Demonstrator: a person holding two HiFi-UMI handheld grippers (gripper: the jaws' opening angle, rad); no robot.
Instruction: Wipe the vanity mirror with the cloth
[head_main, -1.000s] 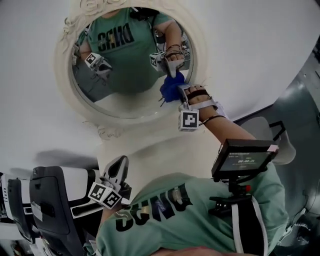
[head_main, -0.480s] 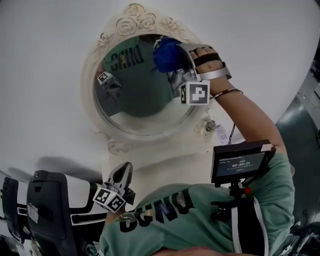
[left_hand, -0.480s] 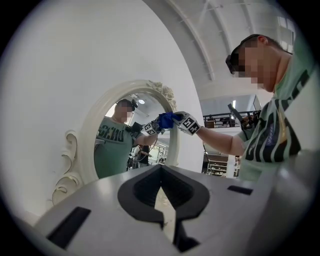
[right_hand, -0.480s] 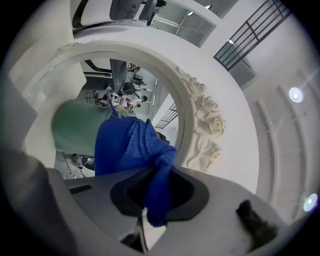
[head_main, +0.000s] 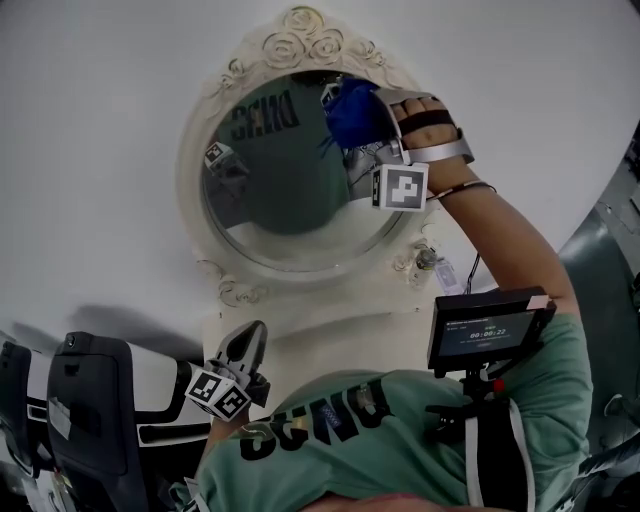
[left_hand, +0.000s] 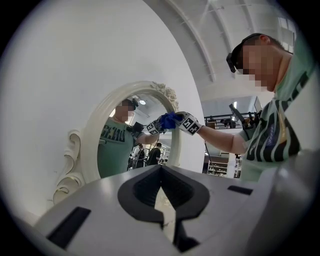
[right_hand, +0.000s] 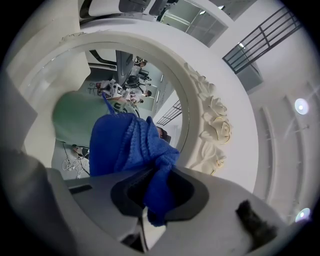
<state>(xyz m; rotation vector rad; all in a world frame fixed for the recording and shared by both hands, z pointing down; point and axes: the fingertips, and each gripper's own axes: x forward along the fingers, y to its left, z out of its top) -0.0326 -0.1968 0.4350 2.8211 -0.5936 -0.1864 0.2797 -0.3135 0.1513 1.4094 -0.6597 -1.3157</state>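
Note:
An oval vanity mirror (head_main: 280, 190) in a cream frame with carved roses (head_main: 300, 42) hangs on the white wall. My right gripper (head_main: 362, 122) is shut on a bunched blue cloth (head_main: 352, 110) and holds it against the glass at the upper right, just under the rose carving. In the right gripper view the cloth (right_hand: 127, 145) bulges out of the shut jaws (right_hand: 156, 192) in front of the frame (right_hand: 212, 125). My left gripper (head_main: 240, 345) is shut on nothing and hangs low, below the mirror. The left gripper view looks past its tips (left_hand: 161, 169) at the mirror (left_hand: 122, 150) and cloth (left_hand: 169, 120).
A narrow cream shelf (head_main: 330, 318) sits under the mirror with a small glass bottle (head_main: 425, 259) at its right end. A black-and-white chair (head_main: 95, 410) stands at lower left. A small screen (head_main: 487, 327) is mounted on the person's chest.
My right gripper has carried the cloth from the lower right of the glass up to the upper right edge. The left gripper has stayed low.

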